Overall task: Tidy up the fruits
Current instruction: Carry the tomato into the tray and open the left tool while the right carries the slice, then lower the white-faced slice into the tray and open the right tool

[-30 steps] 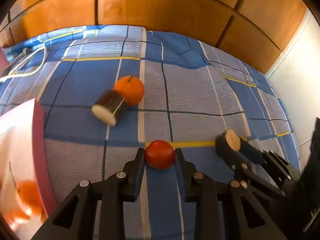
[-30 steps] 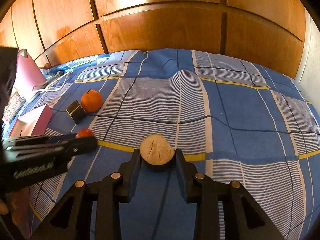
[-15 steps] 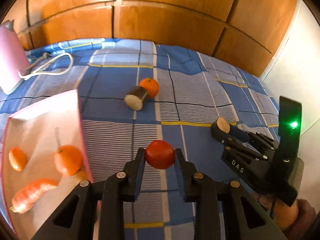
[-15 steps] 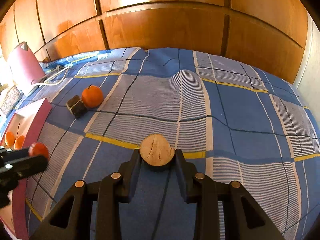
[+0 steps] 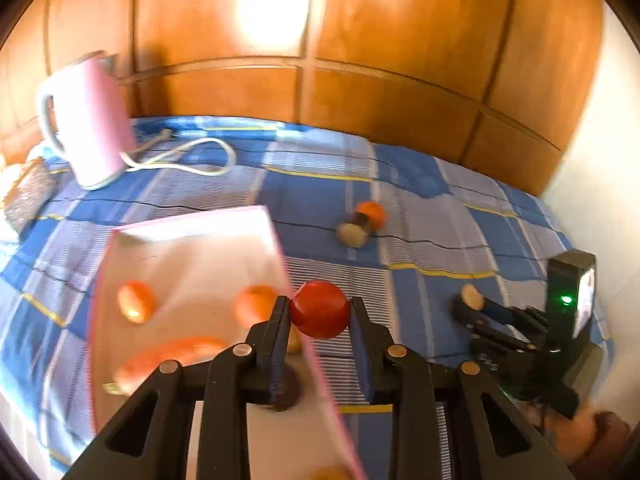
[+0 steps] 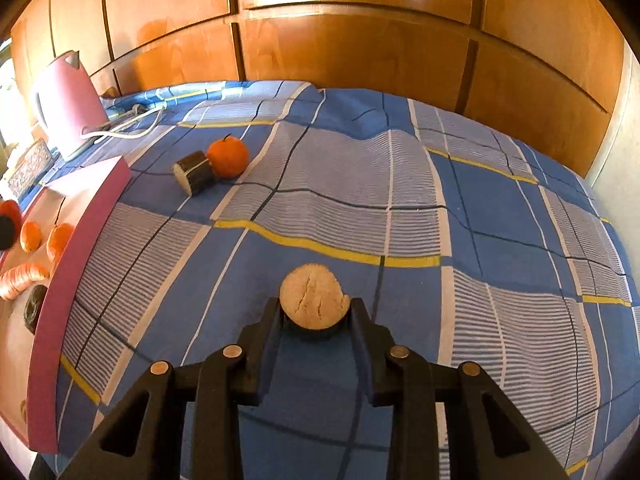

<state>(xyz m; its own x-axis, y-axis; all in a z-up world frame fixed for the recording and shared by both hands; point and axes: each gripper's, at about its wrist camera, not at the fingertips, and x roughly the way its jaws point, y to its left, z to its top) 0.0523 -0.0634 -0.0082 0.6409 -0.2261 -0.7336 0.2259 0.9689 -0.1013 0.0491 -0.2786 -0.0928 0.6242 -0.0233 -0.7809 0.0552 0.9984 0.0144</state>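
My left gripper (image 5: 319, 314) is shut on a red tomato (image 5: 320, 309) and holds it over the right rim of the pink box (image 5: 276, 236). Inside the box lie two oranges (image 5: 137, 301), a carrot (image 5: 168, 356) and a dark fruit. My right gripper (image 6: 314, 312) is shut on a dark log piece with a pale cut face (image 6: 312, 300), above the blue checked bedspread. It also shows at the right of the left wrist view (image 5: 472, 298). An orange (image 6: 227, 156) and a second log piece (image 6: 193, 177) lie touching on the bed.
A pink kettle (image 6: 66, 98) with a white cord (image 5: 188, 156) stands at the far left of the bed. A wooden panelled wall (image 6: 360, 48) runs behind the bed. The pink box also shows at the left edge of the right wrist view (image 6: 68, 264).
My left gripper has lifted the tomato off the bed and carried it left to the pink box. My right gripper has stayed shut on the log piece, nearly still.
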